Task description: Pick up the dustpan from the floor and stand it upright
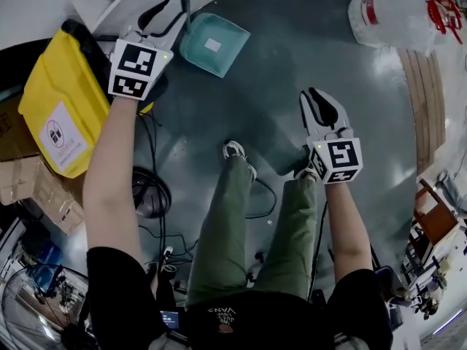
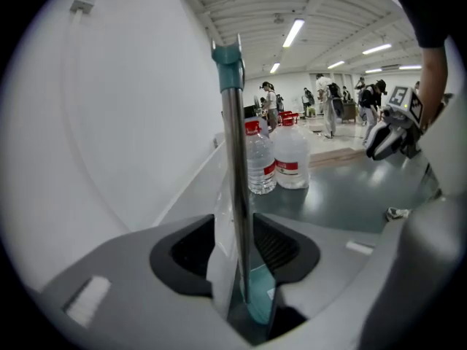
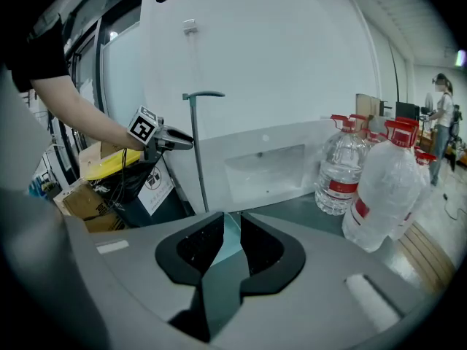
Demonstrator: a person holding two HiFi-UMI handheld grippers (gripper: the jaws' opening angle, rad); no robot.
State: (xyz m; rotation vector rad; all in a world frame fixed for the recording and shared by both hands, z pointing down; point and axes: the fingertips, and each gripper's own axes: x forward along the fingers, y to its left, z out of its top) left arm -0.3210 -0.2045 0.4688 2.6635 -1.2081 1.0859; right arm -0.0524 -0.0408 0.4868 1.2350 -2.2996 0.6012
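The teal dustpan (image 1: 211,44) stands on the dark floor next to the white wall, its metal handle (image 2: 233,159) upright. My left gripper (image 1: 166,19) sits around that handle, high up. In the left gripper view the handle runs between the jaws of the left gripper (image 2: 237,243) with a slim gap beside it, so the pads do not press on it. The right gripper (image 1: 319,102) hangs over bare floor to the right, jaws slightly apart and empty. From the right gripper view the handle (image 3: 197,144) rises beside the left gripper (image 3: 175,141).
A yellow bin (image 1: 62,100) and cardboard boxes (image 1: 29,181) stand at the left. Cables (image 1: 149,195) lie on the floor by the person's shoes (image 1: 233,150). Large water bottles (image 1: 394,13) stand at the back right beside a wooden pallet (image 1: 427,100).
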